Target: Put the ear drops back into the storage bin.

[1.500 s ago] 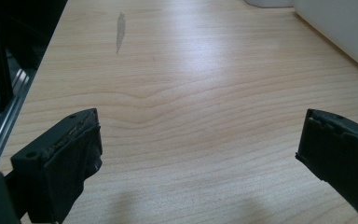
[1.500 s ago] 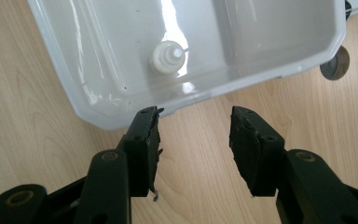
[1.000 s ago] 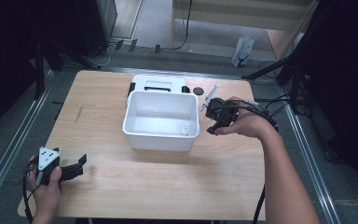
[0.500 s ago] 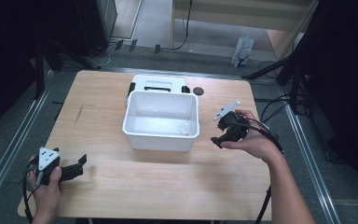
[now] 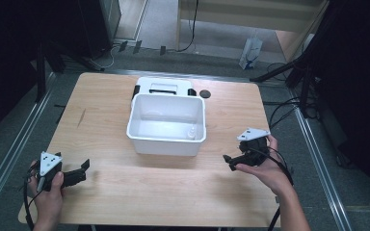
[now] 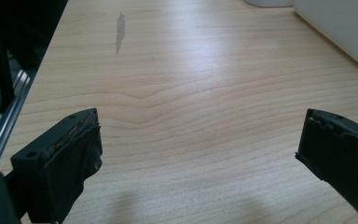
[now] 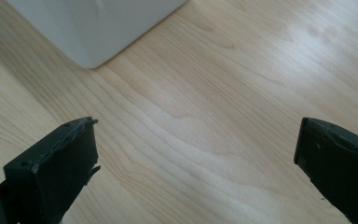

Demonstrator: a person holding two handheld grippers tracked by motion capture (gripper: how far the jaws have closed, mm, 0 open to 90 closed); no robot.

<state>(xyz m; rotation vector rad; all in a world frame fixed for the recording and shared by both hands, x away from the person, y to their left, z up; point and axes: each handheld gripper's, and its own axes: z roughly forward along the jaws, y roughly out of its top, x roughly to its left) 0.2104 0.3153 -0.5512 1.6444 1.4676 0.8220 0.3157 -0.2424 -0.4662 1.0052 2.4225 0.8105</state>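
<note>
The right gripper (image 5: 232, 161) has pulled back from the tub (image 5: 167, 124) to the table's (image 5: 173, 192) near right; the left gripper (image 5: 79, 172) rests near left. Left gripper view: jaws wide over bare wood. Right gripper view: jaws wide, tub corner (image 7: 98, 28) beyond.

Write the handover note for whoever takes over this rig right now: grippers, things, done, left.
Left gripper: open, holding nothing, low over the table's near left corner.
Right gripper: open, holding nothing, near the right front of the white bin, jaws pointing toward it.
White bin: upright at the table's middle; a small white bottle-like item stands inside at its right front corner.
Behind the bin lies a white lid with black latches; a small dark round cap sits to its right on the table.
Done: the item is in the bin.
Left, probably: the lid is not yet on the bin.
</note>
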